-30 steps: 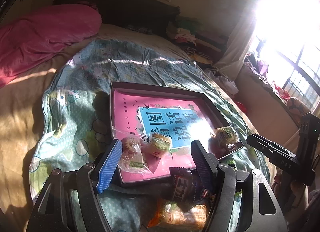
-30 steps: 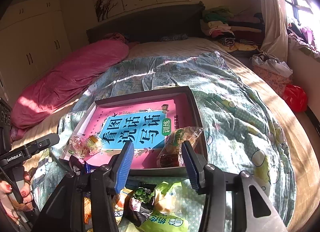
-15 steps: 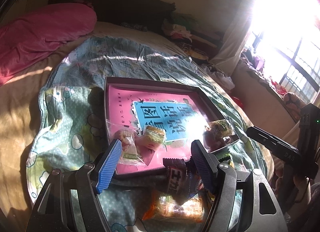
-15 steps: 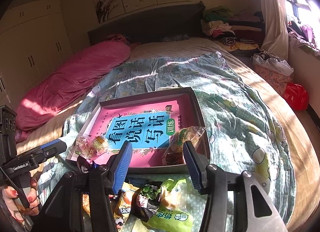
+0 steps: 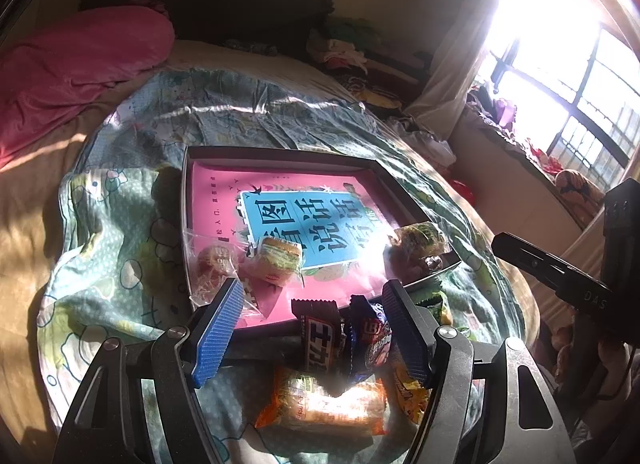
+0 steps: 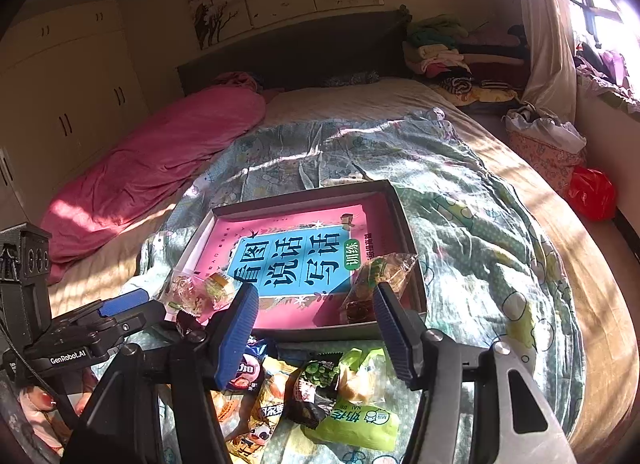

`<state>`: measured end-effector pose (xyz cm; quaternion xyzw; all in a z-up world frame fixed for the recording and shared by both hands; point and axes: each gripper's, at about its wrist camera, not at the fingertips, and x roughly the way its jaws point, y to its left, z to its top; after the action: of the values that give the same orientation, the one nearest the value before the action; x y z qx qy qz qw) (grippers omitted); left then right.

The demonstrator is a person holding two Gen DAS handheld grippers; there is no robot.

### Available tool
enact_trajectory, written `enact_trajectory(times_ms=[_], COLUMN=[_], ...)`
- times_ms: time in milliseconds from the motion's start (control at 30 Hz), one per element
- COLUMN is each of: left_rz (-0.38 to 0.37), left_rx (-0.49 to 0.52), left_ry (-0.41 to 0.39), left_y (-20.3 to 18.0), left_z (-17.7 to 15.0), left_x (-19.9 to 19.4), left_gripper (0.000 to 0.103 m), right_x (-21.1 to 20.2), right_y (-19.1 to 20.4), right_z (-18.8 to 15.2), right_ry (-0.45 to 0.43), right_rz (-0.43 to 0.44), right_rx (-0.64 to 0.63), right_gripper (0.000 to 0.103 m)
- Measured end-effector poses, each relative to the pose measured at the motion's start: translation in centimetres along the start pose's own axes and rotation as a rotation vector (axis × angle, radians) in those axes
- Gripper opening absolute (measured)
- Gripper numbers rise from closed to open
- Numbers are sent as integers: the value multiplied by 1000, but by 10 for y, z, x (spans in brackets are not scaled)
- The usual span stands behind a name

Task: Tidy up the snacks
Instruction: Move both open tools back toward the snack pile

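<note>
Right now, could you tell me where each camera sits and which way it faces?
Left wrist: on the left gripper, looking down across the bed at the tray; its open fingers and the right gripper's side show.
Right wrist: on the right gripper, jaws opening and empty, facing the headboard; a hand shows.
Shared: tray, pink book, loose snacks.

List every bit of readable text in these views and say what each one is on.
"看图说话写话", "训练": pink book in the box.
"GenRobot.AI": left gripper.
"DAS": right gripper.
"MILK", "NAI BEE": green packet, upside down.
Other wrappers and the book's small print: too blurred.
</note>
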<state>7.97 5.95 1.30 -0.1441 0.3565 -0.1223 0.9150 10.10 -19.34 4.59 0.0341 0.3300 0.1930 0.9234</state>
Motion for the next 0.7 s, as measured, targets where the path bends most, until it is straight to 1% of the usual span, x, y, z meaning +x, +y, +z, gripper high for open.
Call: enact_trajectory(times_ms=[167, 233, 367, 433, 567, 700], left_rz=[-4, -21, -24, -36, -32, -27], left_rx=[4, -2, 6, -2, 0, -9], left_ry=[-4, 4, -1, -4, 0, 23], left_y=[0, 0, -2, -1, -1, 3], left_z=[1, 2, 1, 0, 0, -1], left_x=[-3, -4, -9, -12, -14, -9], left_gripper=[74, 74, 74, 77, 78, 78], right_x=[-5, -6, -7, -6, -3, 0], right_y=[8, 10, 15, 17, 20, 21], right_z=[1, 1, 2, 1, 0, -2], right_ry=[-6, -4, -6, -1, 13, 22], right_rz=[5, 8, 11, 18, 27, 26], right_rx=[-8, -6, 1, 6, 12, 14], right_gripper=[60, 62, 65, 66, 66, 67])
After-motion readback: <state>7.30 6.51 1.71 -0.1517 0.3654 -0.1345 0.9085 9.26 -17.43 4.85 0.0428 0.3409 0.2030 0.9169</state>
